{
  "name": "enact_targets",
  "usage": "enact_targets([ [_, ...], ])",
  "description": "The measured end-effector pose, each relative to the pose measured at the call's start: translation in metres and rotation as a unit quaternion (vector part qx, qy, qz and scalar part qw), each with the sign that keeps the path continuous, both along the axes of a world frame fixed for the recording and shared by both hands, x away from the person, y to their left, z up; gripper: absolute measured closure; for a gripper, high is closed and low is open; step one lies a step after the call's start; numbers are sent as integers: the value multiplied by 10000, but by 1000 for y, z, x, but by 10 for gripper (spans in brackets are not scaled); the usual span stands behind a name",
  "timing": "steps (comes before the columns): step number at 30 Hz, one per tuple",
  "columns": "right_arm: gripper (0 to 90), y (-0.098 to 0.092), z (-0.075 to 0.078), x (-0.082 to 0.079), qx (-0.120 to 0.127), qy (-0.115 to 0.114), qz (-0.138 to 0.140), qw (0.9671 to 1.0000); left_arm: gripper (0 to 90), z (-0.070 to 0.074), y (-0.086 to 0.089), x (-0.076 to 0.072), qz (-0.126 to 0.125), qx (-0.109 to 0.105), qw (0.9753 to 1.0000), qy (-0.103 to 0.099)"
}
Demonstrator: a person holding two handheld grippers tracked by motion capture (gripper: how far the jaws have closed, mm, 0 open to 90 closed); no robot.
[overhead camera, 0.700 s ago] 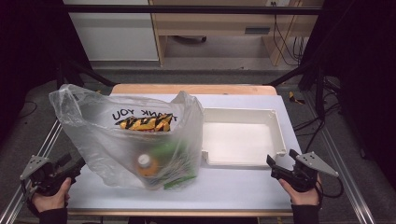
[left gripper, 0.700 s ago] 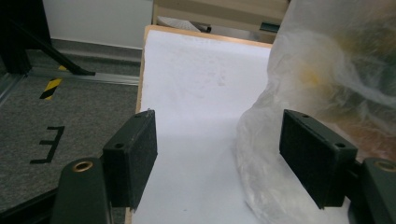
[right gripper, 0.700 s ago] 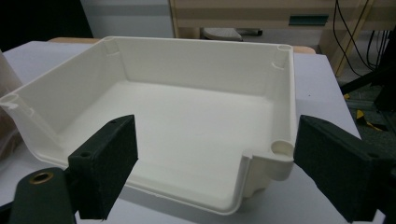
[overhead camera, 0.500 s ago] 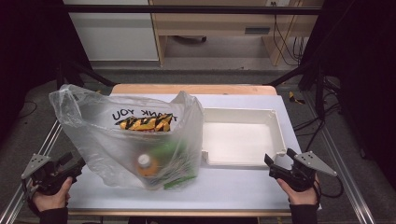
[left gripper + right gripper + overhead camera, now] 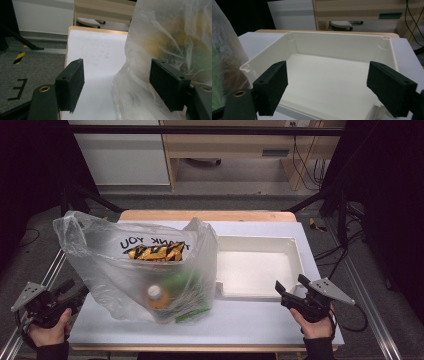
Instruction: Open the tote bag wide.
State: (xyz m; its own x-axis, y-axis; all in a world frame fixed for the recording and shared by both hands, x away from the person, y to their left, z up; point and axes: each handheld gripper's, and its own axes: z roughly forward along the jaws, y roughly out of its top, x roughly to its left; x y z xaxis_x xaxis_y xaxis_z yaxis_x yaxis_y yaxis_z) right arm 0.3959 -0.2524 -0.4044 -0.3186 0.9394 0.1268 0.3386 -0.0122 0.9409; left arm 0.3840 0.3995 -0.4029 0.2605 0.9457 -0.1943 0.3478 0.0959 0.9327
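While the left gripper [image 5: 75, 292] gapes beside the plastic bag [image 5: 135, 265] (near edge), the right gripper [image 5: 290, 289] gapes before the white tray [image 5: 257, 242].

Crinkled glossy clear plastic bag [image 5: 135, 265]; smooth matt white plastic tray [image 5: 255, 270].

The left tool [image 5: 75, 292], a black two-jaw device with a grey three-cornered plate on top, sits low at the near left, gripped from below by the person's left hand [image 5: 49, 332]. Its jaws stand wide apart in the left gripper view and hold nothing. The right tool [image 5: 290, 287], of the same build, sits at the near right in the right hand [image 5: 316, 326], angled up and leftward. Its jaws are likewise spread wide with nothing between them. Both forearms enter from the bottom edge in dark sleeves.
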Motion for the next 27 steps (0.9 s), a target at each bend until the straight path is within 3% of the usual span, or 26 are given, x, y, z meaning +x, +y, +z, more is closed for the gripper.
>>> enact_targets([
  [11,263,25,12,6,70,2,415,9991,287,28,-5,-18,-218,-48,9988,-434],
  [19,308,41,19,6,89,-28,740,9972,326,40,-9,-26,-354,-5,9977,-581],
  [25,334,55,26,6,76,-97,955,9954,386,44,-18,-25,-456,3,9974,-555],
  [27,340,62,29,7,55,-121,1036,9945,408,43,-27,-19,-576,88,9973,-444],
])
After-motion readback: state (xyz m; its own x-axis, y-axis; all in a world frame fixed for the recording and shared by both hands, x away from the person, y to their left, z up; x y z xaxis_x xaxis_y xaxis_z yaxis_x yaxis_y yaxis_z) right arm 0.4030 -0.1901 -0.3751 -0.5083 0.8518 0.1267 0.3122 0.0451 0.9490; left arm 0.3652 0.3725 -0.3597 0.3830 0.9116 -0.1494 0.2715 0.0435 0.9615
